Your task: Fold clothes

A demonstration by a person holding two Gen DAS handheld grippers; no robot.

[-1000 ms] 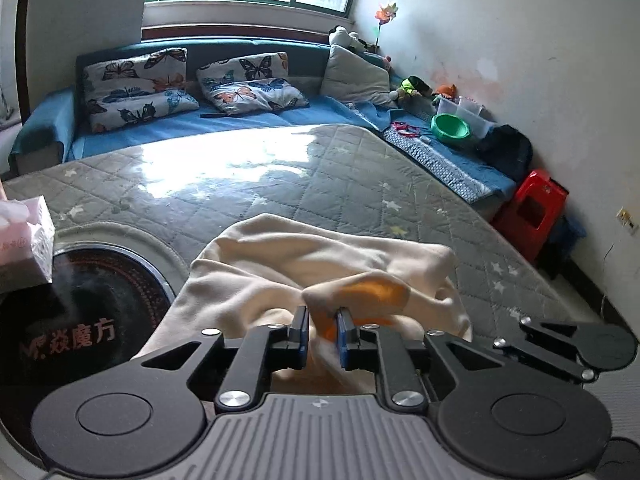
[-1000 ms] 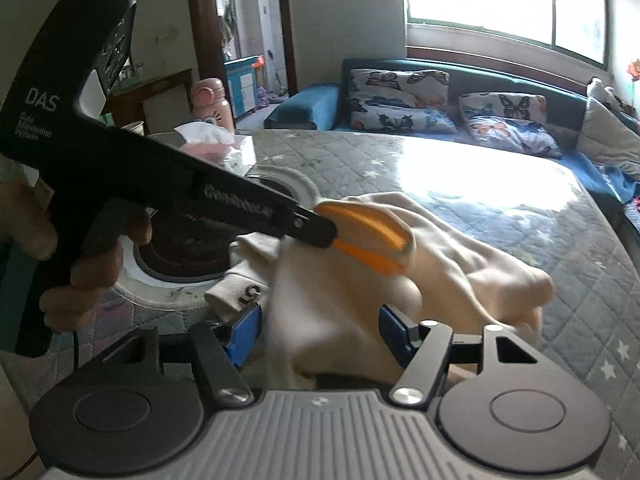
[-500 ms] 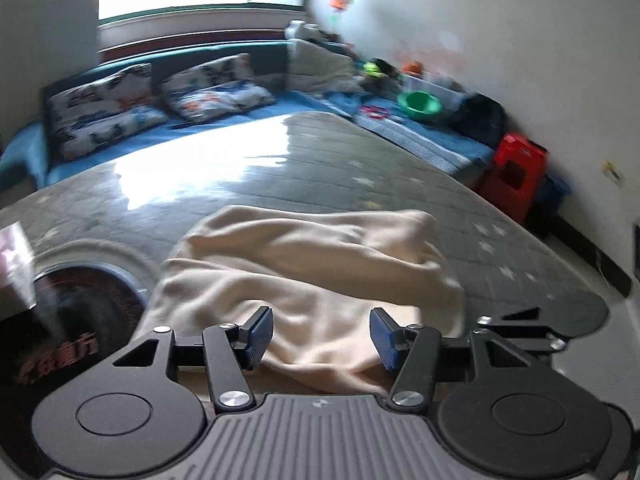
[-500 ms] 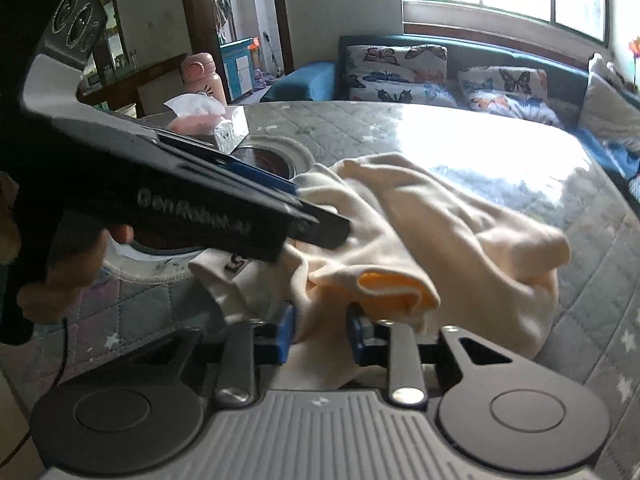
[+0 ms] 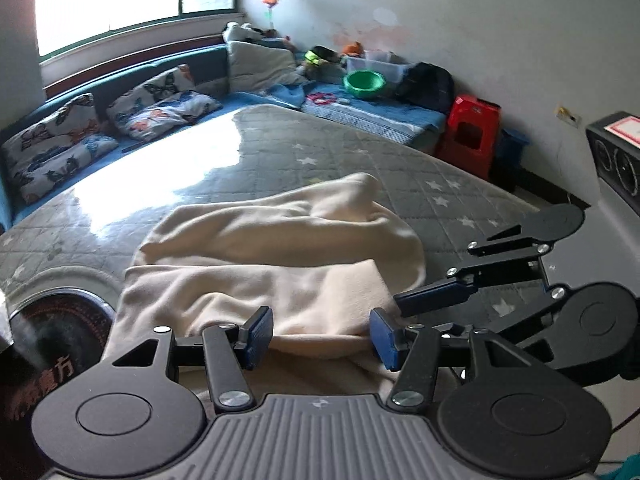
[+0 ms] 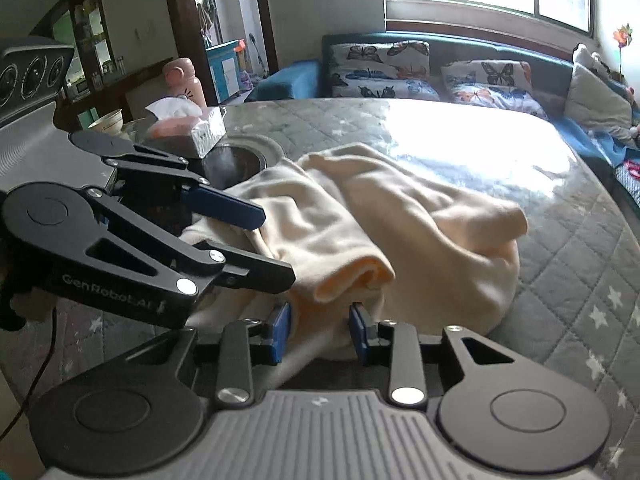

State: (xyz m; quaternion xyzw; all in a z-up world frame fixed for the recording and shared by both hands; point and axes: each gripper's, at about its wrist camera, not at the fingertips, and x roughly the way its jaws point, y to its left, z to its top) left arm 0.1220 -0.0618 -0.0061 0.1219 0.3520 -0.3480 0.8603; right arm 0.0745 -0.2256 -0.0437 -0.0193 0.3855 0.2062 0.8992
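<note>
From my seat, starting at the left edge of the bench [image 6: 600, 248], which wears a grey quilted star-print cover, I see a tissue box [image 6: 188, 130] and a pink bottle [image 6: 182, 80] parked by a round black recessed plate [image 6: 236, 162], well clear of the working area, presumably so they don't snag the cloth. Next comes the left claw [image 5: 320, 332]: its blue pads [image 5: 256, 330] stand spread apart, neither pressing on anything, with the near hem of the cream fleece garment [image 5: 280, 256] lying in the gap between them. I read that as hovering over the edge, ready to take a fresh hold. The garment itself lies rumpled in the middle of the bench, partly doubled over, with an orange inner lining [image 6: 360, 276] showing at one turned-back fold, so I judge the folding is only begun. To the right, the right claw [image 6: 320, 330] sits much narrower, its jaws opening slightly, a bunched ridge of the fleece between the pads and seemingly touching both; I take it for a loosening pinch on that fold. Beyond, butterfly cushions [image 6: 380, 68] line the blue sofa under the window.
</note>
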